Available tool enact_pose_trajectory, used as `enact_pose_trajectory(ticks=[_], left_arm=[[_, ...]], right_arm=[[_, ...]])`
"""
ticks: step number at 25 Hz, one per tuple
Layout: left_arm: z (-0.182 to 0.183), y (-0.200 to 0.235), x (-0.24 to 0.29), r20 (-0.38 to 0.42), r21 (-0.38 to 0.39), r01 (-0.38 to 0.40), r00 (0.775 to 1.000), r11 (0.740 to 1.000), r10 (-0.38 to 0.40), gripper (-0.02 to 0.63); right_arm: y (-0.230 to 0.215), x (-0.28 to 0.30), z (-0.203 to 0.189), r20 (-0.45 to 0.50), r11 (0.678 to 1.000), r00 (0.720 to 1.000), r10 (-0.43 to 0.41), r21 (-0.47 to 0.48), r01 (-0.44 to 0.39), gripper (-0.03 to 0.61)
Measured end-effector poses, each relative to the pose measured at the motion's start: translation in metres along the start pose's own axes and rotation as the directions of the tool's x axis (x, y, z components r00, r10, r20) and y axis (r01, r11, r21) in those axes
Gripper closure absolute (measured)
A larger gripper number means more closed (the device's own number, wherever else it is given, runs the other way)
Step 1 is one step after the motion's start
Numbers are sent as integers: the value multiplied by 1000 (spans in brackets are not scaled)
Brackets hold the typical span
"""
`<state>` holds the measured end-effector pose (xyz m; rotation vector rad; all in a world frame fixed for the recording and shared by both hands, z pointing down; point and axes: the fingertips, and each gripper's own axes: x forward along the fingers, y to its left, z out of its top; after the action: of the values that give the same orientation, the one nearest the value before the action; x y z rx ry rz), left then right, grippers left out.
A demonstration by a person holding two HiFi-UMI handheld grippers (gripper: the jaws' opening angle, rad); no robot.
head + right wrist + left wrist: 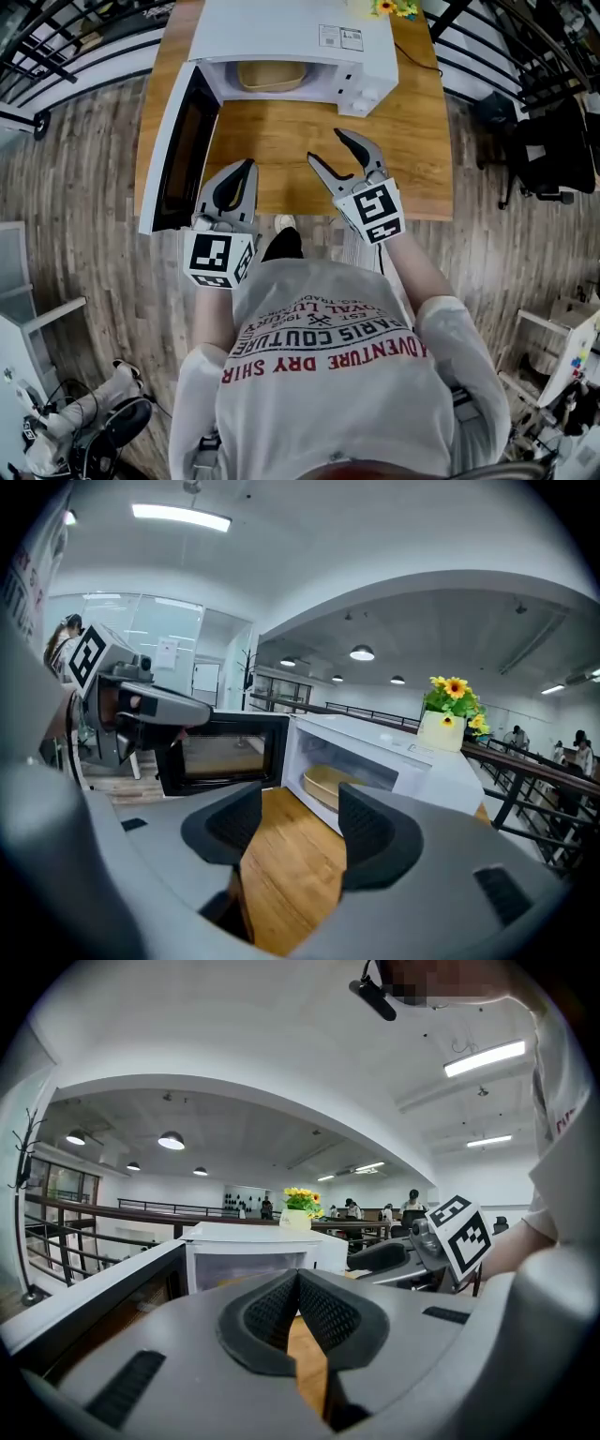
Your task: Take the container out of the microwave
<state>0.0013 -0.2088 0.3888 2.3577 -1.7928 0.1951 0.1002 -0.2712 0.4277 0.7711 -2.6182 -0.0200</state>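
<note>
Door (176, 141) open, container (272, 75) not out of microwave (281, 28) yet; left gripper (247, 167) pressed together w/ nothing in it, right gripper (326, 146) spread, empty.

Shirt (328, 347) print upside down, "PARIS COUTURE", "ADVENTURE DRY SHIR"

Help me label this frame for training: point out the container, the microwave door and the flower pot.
container (272, 75): head view, its tan front wall.
microwave door (182, 142): head view, its dark window.
flower pot (441, 731): right gripper view, its white front.
</note>
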Motion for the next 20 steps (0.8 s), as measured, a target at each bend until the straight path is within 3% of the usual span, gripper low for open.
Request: enact_pose_trajectory(ticks=[5,12,16,20], left_arm=[[5,44,32,-5,7,-22,1000,1000,22,600],[1,78,53,-36,12,-30,999,999,31,600],[1,88,55,-32,13,-29,999,999,30,600],[-2,96,57,-26,5,-28,999,1000,28,600]], right_arm=[[-18,61,1,-44,999,998,33,-28,-35,311],[-23,132,-6,-178,987,978,110,-96,-128,310],[-23,167,-22,-275,966,953,129,-181,-183,310],[-19,194,-42,-386,918,909,159,-282,-280,311]])
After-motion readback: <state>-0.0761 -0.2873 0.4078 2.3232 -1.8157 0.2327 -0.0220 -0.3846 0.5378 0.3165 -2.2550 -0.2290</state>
